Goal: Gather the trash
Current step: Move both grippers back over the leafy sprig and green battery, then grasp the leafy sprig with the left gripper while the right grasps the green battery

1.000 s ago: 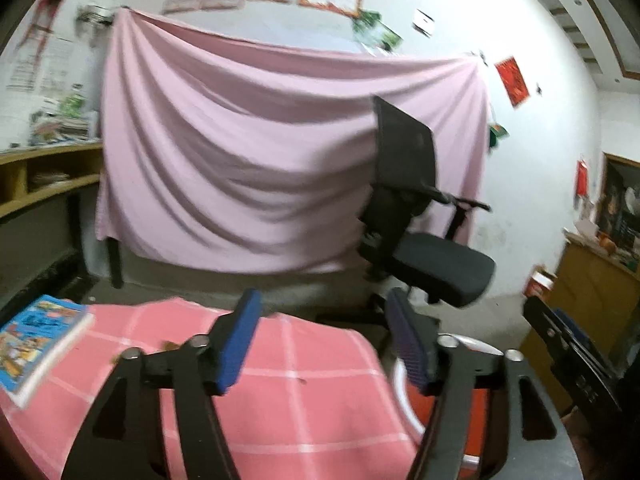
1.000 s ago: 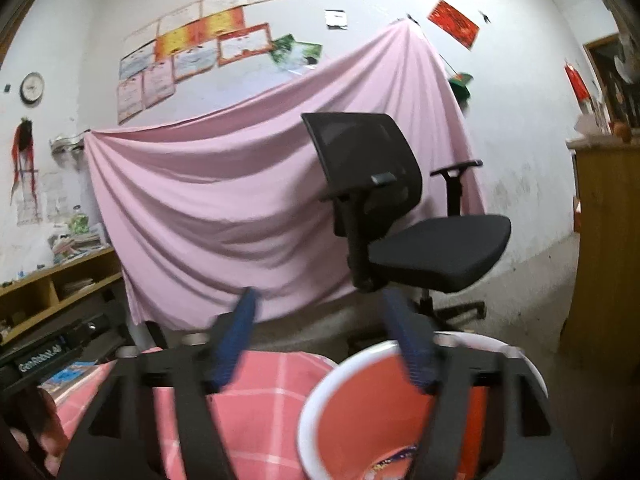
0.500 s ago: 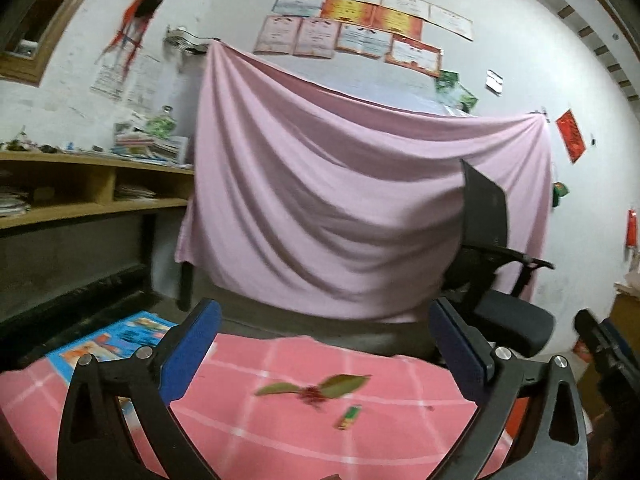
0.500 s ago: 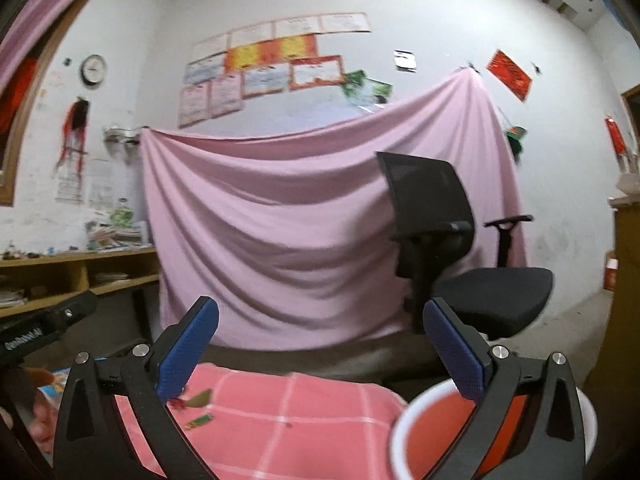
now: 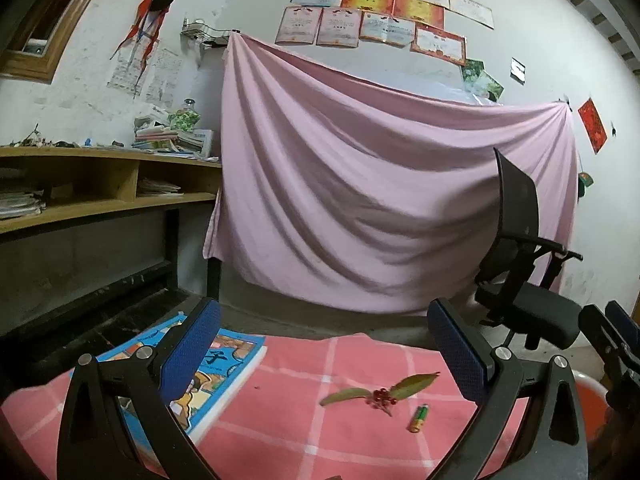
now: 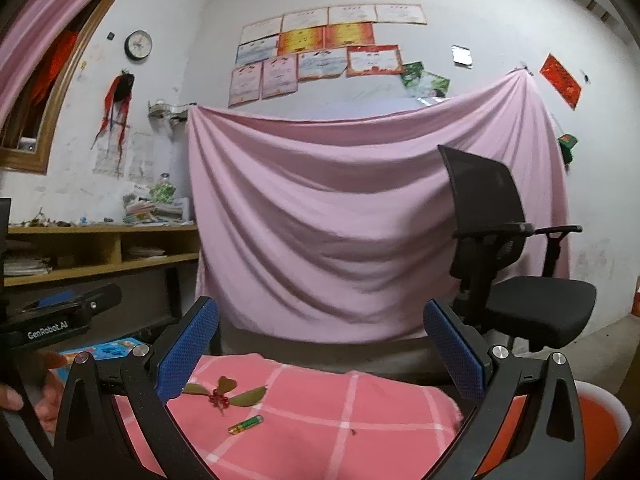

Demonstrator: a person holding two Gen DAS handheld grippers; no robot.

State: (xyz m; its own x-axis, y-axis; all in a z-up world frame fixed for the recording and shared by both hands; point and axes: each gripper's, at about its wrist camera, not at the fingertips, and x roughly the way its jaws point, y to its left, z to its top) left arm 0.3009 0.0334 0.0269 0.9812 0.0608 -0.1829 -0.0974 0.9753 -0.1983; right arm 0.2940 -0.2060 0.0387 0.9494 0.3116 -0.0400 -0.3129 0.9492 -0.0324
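A sprig (image 5: 380,394) with green leaves and red berries lies on the pink checked tablecloth (image 5: 280,432). A small green and gold battery (image 5: 418,418) lies just right of it. My left gripper (image 5: 322,312) is open wide and empty, hovering short of both. My right gripper (image 6: 320,308) is also open and empty; the sprig (image 6: 222,394) and battery (image 6: 245,425) sit low and left between its fingers. A red basin with a white rim (image 6: 600,420) stands off the table's right end.
A blue picture book (image 5: 216,364) lies on the cloth at the left. A black office chair (image 6: 520,280) stands behind the basin before a hanging pink sheet (image 6: 340,220). Wooden shelves (image 5: 100,184) run along the left wall. A hand (image 6: 24,400) holds the left gripper's body (image 6: 60,320).
Both grippers opened from partly closed to wide. Both views swung left, bringing the sprig and battery into sight and sliding the basin and chair toward the right edge.
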